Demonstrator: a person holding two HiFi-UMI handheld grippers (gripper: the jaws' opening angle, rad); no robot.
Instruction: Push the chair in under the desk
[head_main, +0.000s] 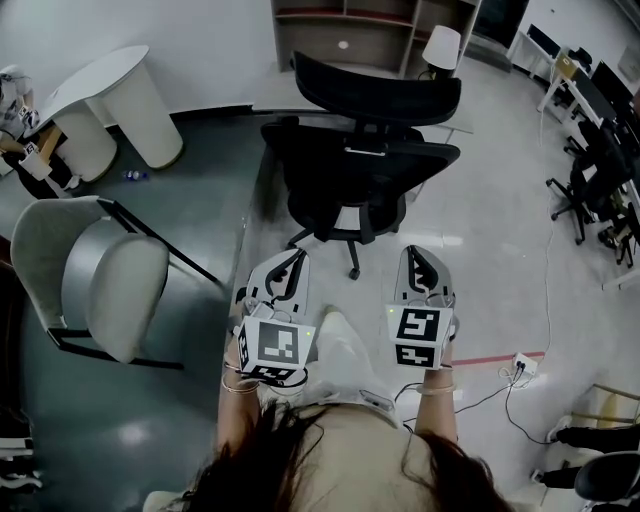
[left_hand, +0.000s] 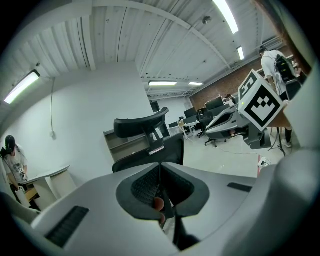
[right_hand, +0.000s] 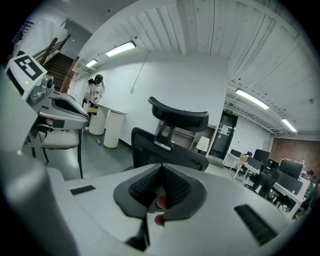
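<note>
No text, label or number can be read anywhere.

Right tool (right_hand: 160, 172), jaws together and empty, behind the black office chair (right_hand: 150, 147)

Office chair (head_main: 360, 150) stood mid-floor, its back twd the two grippers. They sat side by side just short of it, not touching: left gripper (head_main: 290, 262) on the L, right gripper (head_main: 418, 258) on the R. Beyond the office chair, shelf unit (head_main: 345, 30) vs the back wall. L of it in head view, a side chair (head_main: 105, 280). Further back-L, a table (head_main: 110, 95) w/ a person (head_main: 15, 105) at its far L end. R side: row of desks (head_main: 575, 75) & more chairs (head_main: 580, 195). Power strip (head_main: 522, 367) on the floor, R of the right gripper.
</note>
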